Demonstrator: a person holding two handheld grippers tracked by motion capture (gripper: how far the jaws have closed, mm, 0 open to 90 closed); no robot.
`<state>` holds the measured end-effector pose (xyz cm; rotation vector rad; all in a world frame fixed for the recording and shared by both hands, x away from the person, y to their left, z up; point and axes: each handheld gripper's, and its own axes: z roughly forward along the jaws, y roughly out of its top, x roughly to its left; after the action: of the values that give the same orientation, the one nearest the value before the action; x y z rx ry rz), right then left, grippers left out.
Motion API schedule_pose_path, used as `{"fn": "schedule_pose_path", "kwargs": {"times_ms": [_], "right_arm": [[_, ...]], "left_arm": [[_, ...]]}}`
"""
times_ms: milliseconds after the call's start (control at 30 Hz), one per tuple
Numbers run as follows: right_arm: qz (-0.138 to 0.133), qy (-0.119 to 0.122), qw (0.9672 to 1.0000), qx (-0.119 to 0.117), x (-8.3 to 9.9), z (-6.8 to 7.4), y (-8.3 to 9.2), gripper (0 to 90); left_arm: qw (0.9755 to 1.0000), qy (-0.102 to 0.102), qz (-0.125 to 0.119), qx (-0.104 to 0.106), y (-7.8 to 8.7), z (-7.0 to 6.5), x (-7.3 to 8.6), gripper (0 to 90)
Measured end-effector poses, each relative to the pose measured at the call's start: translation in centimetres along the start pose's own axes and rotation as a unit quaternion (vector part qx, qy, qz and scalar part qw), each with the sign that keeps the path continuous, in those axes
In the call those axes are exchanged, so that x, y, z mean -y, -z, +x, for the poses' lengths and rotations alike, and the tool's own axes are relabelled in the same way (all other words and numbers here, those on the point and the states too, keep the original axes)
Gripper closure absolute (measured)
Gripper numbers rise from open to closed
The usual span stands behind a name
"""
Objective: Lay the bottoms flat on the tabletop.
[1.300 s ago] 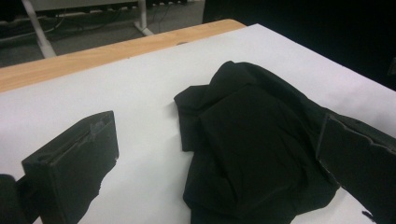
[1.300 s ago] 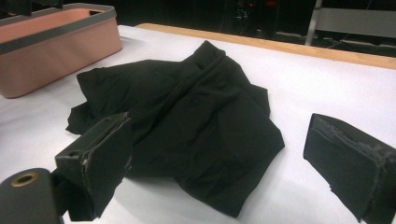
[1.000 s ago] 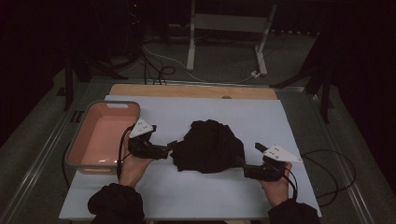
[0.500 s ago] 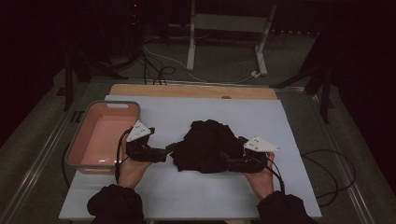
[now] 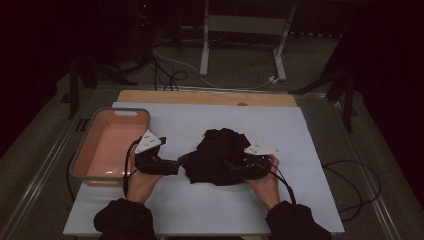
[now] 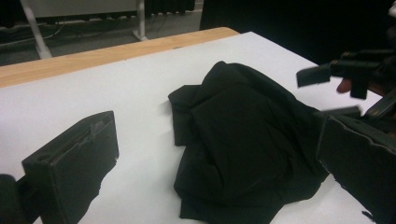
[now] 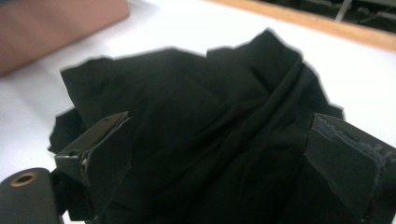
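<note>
High view, hands: both grippers brought to the black cloth [image 5: 218,156] at table [image 5: 310,150] centre.
Left gripper [image 6: 210,158]: jaws spread, nothing pinched.
Right gripper [image 7: 224,154]: jaws spread around cloth.
Progress: judged early, cloth crumpled, ungrasped.
Bin [image 5: 107,145]: pink, unfilled, beside left hand.

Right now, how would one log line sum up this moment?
stage: reaching | left gripper: open, at cloth's left edge | right gripper: open, over black cloth | cloth: crumpled on white table | pink bin: beside
</note>
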<state>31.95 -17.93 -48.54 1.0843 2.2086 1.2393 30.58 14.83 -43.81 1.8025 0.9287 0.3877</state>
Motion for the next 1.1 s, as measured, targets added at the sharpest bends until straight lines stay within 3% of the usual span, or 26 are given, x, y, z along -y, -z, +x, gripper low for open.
{"fn": "schedule_pose_path", "kwargs": {"times_ms": [100,200,333,367,467,500,600,867,1100], "right_arm": [[0.013,0.0,0.9999,-0.002,0.2,0.1,-0.4,8.7],[0.028,-0.014,0.9994,0.016,0.5,-0.1,-0.7,21.1],[0.04,-0.014,0.999,0.015,0.7,-0.1,-1.0,32.5],[0.043,-0.013,0.9989,0.017,0.7,0.0,-1.1,37.3],[0.06,-0.012,0.9979,0.02,0.9,0.1,-1.4,63.6],[0.06,-0.012,0.9979,0.02,0.9,0.1,-1.4,63.6],[0.047,-0.012,0.9986,0.021,0.6,-0.3,-0.6,87.5],[0.033,-0.011,0.9991,0.026,0.2,-0.8,0.2,88.8],[0.026,-0.007,0.9983,0.051,0.0,-1.8,1.2,88.9]], "left_arm": [[1.0,0.001,-0.002,0.0,0.1,0.0,0.0,0.0],[1.0,0.001,0.0,-0.001,0.1,0.0,0.0,0.0],[1.0,0.0,0.002,-0.002,0.0,-0.1,0.1,0.0],[1.0,0.0,0.002,-0.001,0.0,-0.1,0.1,0.0],[1.0,0.0,0.002,-0.001,-0.1,-0.1,0.1,0.0],[1.0,0.001,0.002,-0.002,-0.1,-0.1,0.1,0.0],[1.0,0.0,0.001,-0.002,0.0,-0.1,0.1,0.0],[1.0,-0.001,0.005,-0.001,-0.3,-0.3,0.3,0.0],[1.0,0.0,0.003,-0.001,-0.1,-0.3,0.3,0.0]]}}
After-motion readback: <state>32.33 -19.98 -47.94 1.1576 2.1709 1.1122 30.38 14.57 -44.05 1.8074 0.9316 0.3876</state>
